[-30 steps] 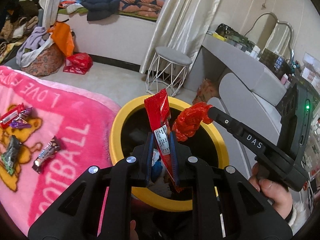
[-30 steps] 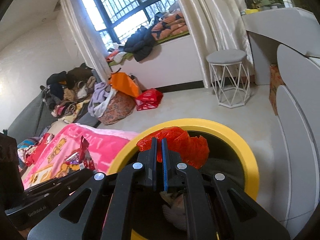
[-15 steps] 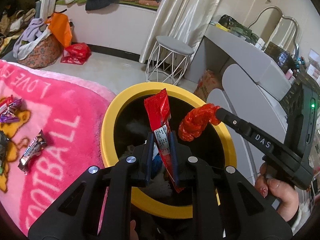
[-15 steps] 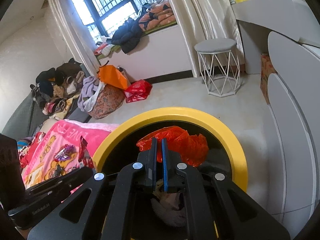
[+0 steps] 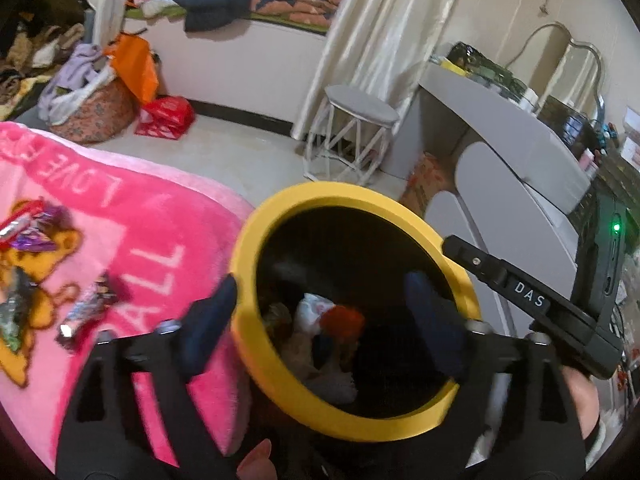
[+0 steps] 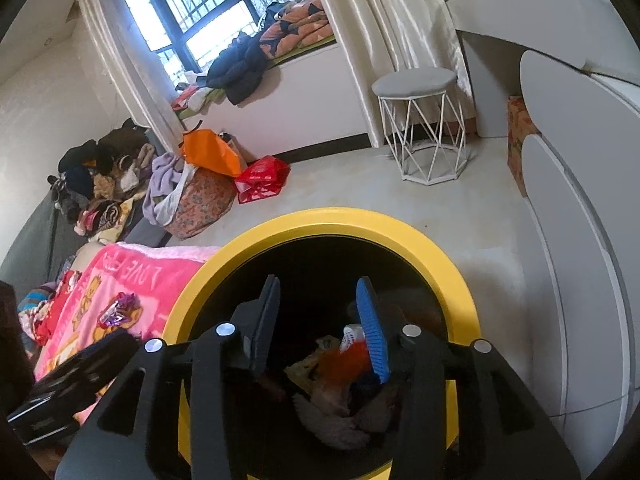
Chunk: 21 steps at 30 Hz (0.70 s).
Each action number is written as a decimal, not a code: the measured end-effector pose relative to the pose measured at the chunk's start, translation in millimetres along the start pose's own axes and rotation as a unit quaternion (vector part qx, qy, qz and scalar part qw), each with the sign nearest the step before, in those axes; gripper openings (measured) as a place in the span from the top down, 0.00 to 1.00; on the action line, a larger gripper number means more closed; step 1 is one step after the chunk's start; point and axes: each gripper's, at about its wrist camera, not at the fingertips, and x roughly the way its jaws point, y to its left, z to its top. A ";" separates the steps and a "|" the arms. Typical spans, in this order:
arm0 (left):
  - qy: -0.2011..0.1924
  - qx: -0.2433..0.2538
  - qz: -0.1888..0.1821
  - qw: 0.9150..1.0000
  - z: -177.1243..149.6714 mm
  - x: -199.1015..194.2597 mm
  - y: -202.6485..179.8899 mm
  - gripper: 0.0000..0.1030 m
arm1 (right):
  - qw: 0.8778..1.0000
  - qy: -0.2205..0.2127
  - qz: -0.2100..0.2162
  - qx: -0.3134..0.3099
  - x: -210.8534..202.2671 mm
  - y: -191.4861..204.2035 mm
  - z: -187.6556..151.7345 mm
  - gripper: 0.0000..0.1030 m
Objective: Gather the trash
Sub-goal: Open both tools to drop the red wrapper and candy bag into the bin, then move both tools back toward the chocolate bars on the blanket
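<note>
A yellow-rimmed black bin stands beside a pink blanket. My left gripper hangs over its mouth, jaws opening wide, nothing between them. A red wrapper lies down in the bin among other rubbish. My right gripper is also over the bin, jaws opening and empty. An orange-red crumpled piece lies below them in the bin. One finger of the right gripper reaches over the rim in the left wrist view. Candy wrappers lie on the blanket, with more wrappers further left.
A grey-topped wire stool stands on the floor beyond the bin. A grey dressing table fills the right side. A red bag and a full laundry basket sit by the window wall.
Both grippers have opened. The red wrapper left the left gripper and the red crumpled piece left the right gripper; both now lie in the bin.
</note>
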 end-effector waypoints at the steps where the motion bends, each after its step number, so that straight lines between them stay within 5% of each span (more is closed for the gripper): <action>1: -0.005 -0.001 0.005 1.000 -0.7 -5.0 2.9 0.15 | 1.000 -0.002 -0.001 -0.002 -0.8 1.7 -0.2 0.58; 21: -0.082 -0.038 0.098 0.991 7.6 -74.3 69.9 0.10 | 0.993 -0.024 0.052 -0.102 -10.2 92.9 -15.7 0.41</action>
